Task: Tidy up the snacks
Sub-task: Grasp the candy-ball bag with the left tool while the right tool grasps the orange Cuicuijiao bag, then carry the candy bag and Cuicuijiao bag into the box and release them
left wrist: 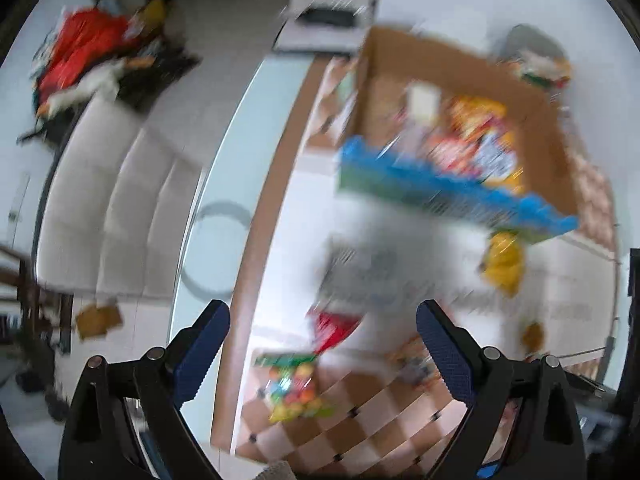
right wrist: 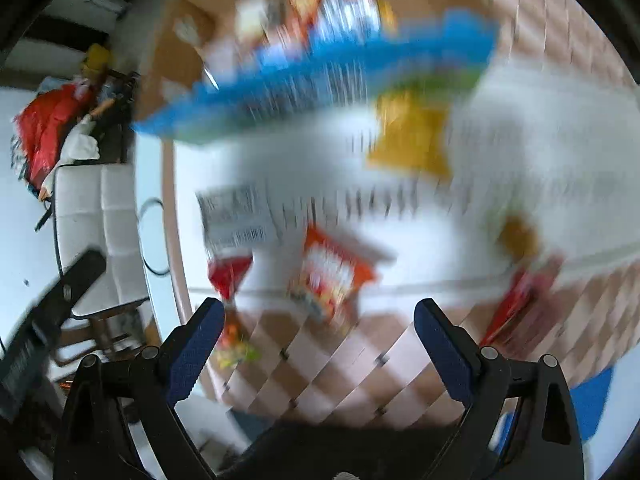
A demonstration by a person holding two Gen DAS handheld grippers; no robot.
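Note:
Both views are smeared by motion. A cardboard box [left wrist: 556, 136] with bright snack packs inside stands on the table. A large blue and green snack bag [left wrist: 444, 192] lies across its near rim, seen also as the blue bag [right wrist: 320, 76] in the right wrist view. Loose snacks lie on the white cloth: a yellow pack [left wrist: 504, 260], a red pack [left wrist: 334, 328], a colourful candy bag [left wrist: 296, 388], an orange pack [right wrist: 332, 276] and a yellow pack [right wrist: 412, 136]. My left gripper [left wrist: 322, 332] and right gripper [right wrist: 318, 330] both stand open above the table with nothing between their fingers.
The table has a checkered brown and white cover [left wrist: 360, 424] with a white cloth [right wrist: 540, 152] over it. A white sofa [left wrist: 108, 200] and a heap of red fabric [left wrist: 84, 52] lie beyond the table's left edge. A red packet [right wrist: 516, 300] lies at the right.

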